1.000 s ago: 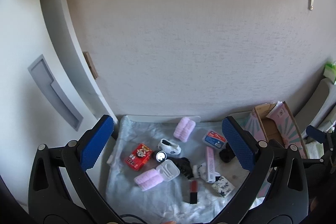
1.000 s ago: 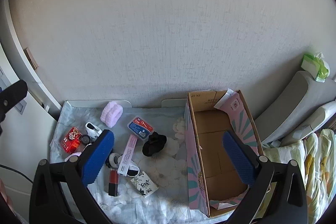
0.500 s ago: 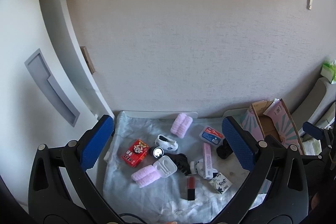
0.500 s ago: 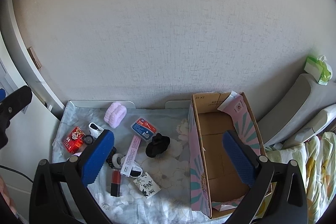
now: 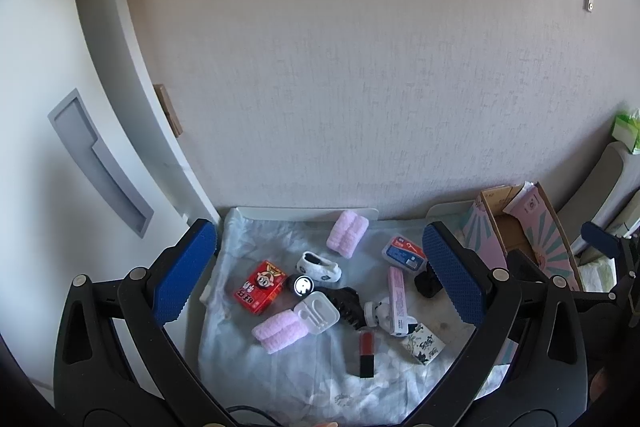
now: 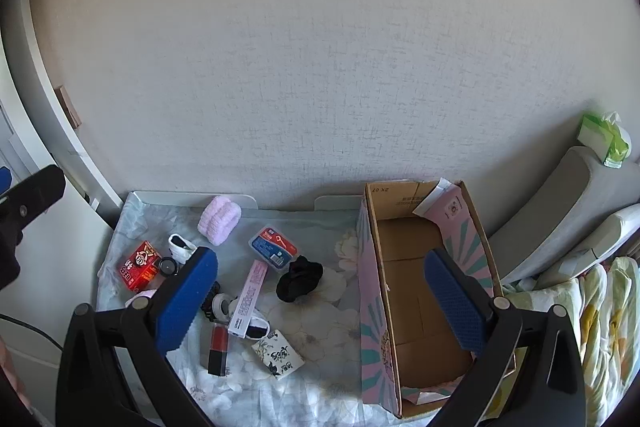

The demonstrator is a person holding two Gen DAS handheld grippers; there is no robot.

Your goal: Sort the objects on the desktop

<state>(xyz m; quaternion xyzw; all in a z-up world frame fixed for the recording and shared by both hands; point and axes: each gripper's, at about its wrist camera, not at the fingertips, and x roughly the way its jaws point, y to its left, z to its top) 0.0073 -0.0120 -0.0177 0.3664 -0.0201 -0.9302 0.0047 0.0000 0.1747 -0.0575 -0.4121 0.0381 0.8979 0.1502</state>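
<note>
Small objects lie scattered on a floral cloth point(image 5: 280, 379): a red box point(image 5: 260, 286), two pink fuzzy rolls point(image 5: 347, 233) point(image 5: 280, 331), a white earphone case point(image 5: 318, 311), a red and black lipstick point(image 5: 366, 353), a long pink box point(image 5: 397, 295), a blue and red case point(image 5: 404, 253), and a black scrunchie point(image 6: 299, 278). An empty open cardboard box point(image 6: 420, 291) stands at the right. My left gripper point(image 5: 320, 279) is open and empty, high above the objects. My right gripper point(image 6: 320, 301) is open and empty, high between the objects and the box.
A textured wall runs behind the table. A white cabinet point(image 5: 60, 147) stands at the left. Grey cushions point(image 6: 560, 219) with a green tissue pack point(image 6: 604, 139) and floral bedding point(image 6: 600, 327) are at the right. A patterned tissue packet point(image 6: 278, 353) lies near the cloth's front.
Both grippers have drifted slightly: the objects shift left in the left view, and right and down in the right view. Both stay open. No object has moved on the cloth.
</note>
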